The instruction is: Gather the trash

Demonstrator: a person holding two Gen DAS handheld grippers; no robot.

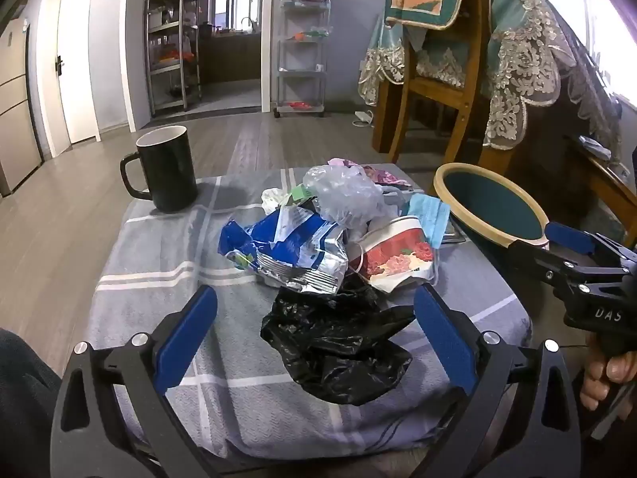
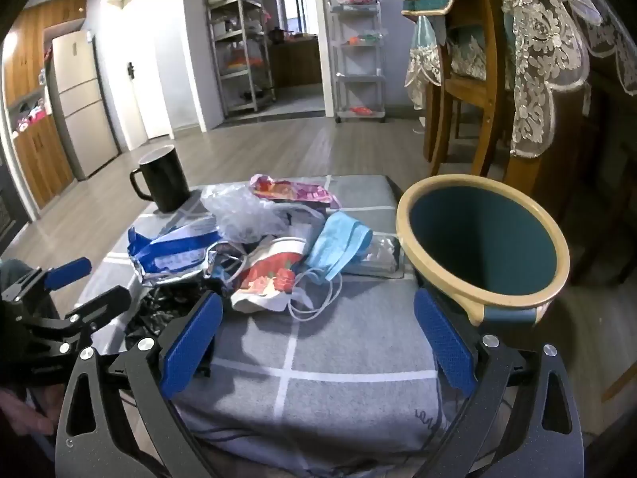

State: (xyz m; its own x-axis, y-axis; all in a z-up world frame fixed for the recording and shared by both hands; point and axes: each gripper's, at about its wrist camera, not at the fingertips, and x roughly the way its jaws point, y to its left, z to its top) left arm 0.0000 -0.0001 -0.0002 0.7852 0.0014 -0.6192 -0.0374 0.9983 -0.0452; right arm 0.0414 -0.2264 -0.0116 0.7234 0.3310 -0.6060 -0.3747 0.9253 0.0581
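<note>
A heap of trash lies on a small table under a grey checked cloth [image 1: 159, 263]: a blue-and-silver snack wrapper [image 1: 282, 251], a crushed flowered paper cup [image 1: 394, 259], a blue face mask [image 2: 338, 247], a clear plastic bag [image 1: 342, 195] and a pink wrapper [image 2: 290, 191]. A crumpled black bag [image 1: 338, 350] lies nearest, between the wide-apart fingers of my open left gripper [image 1: 314, 338], untouched. My right gripper [image 2: 318, 338] is open over bare cloth, its right finger close to the teal bin with a cream rim [image 2: 517, 302]. Each gripper shows in the other's view, the right gripper [image 1: 545, 245] and the left gripper [image 2: 85, 286].
A black mug [image 1: 169, 167] stands at the table's far left corner. A wooden chair [image 1: 438, 87] and a lace-draped dining table [image 1: 525, 63] rise behind the bin on the right. Wooden floor stretches beyond to metal shelves [image 1: 173, 47] and a white cart [image 1: 302, 51].
</note>
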